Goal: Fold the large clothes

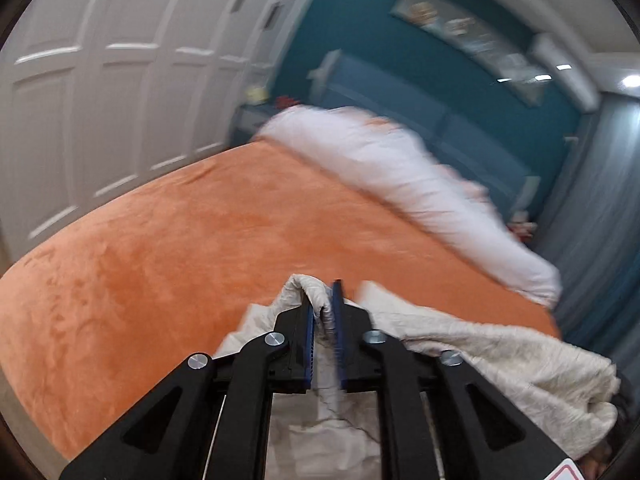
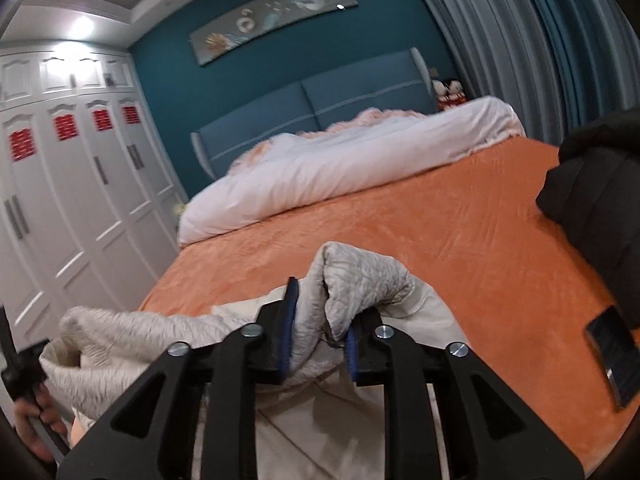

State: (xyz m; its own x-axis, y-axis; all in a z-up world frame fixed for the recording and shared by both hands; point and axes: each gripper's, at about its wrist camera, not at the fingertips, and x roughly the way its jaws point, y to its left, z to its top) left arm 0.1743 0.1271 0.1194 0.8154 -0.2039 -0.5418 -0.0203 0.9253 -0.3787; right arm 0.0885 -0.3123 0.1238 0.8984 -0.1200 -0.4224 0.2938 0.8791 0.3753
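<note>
At the bottom centre of its view, the left gripper [image 1: 323, 300] points forward over the orange bed cover [image 1: 180, 248], clamped on a fold of the cream quilted garment [image 1: 500, 356]. The right gripper [image 2: 320, 320] likewise pinches a bunched fold of it [image 2: 360, 276]. A black garment [image 2: 600, 192] lies at right, a phone [image 2: 614, 356] below it.

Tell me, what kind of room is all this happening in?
Almost certainly a home bedroom: a wide bed under an orange plush blanket, a blue padded headboard against a teal wall, and tall white panelled wardrobes alongside.
</note>
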